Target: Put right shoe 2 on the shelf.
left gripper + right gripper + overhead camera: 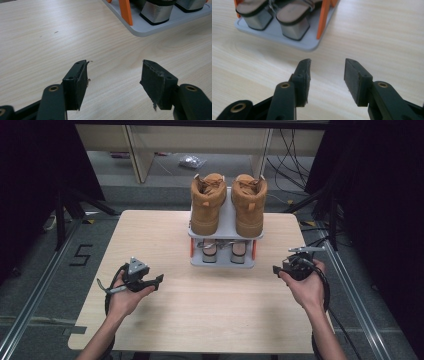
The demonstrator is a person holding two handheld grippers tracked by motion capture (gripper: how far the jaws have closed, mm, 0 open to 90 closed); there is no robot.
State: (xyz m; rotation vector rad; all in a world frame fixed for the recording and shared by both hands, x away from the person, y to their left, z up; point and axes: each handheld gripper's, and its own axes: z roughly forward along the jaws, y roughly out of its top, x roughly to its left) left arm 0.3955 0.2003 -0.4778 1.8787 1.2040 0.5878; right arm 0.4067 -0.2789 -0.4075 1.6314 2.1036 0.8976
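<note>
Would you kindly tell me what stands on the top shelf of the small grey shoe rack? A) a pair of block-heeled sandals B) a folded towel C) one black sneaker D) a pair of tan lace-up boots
D: the high view shows the pair of tan lace-up boots side by side on the top shelf of the grey shoe rack, with the block-heeled sandals on the shelf below.

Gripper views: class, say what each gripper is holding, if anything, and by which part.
Nothing is held. The left gripper and the right gripper both stand open over the bare wooden table, short of the grey shoe rack.
</note>
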